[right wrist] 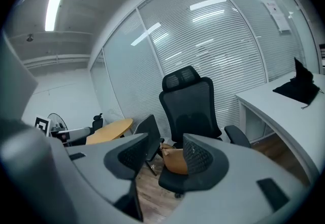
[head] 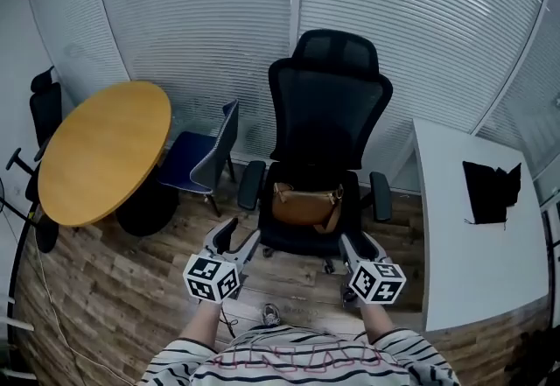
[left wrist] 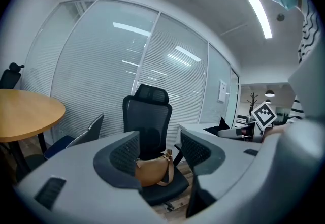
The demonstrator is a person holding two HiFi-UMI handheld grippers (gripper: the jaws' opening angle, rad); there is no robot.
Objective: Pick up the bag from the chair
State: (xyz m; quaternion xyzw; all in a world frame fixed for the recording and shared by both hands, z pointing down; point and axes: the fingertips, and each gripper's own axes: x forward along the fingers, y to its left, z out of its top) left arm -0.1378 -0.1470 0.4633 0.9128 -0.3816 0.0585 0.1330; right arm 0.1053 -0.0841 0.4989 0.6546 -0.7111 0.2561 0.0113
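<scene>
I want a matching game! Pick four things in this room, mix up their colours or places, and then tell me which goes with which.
Things:
1. bag
2. round table
3. office chair
4. black cloth

Colours or places:
A. lies on the white desk
B. black, with a mesh back and a headrest
C. tan, sitting on the chair's seat
D. yellow-orange top, at the left of the head view

Right pairs: 1-C, 2-D, 3-B, 4-A.

bag [head: 305,205]: tan | chair [head: 325,126]: black | round table [head: 103,150]: yellow
</scene>
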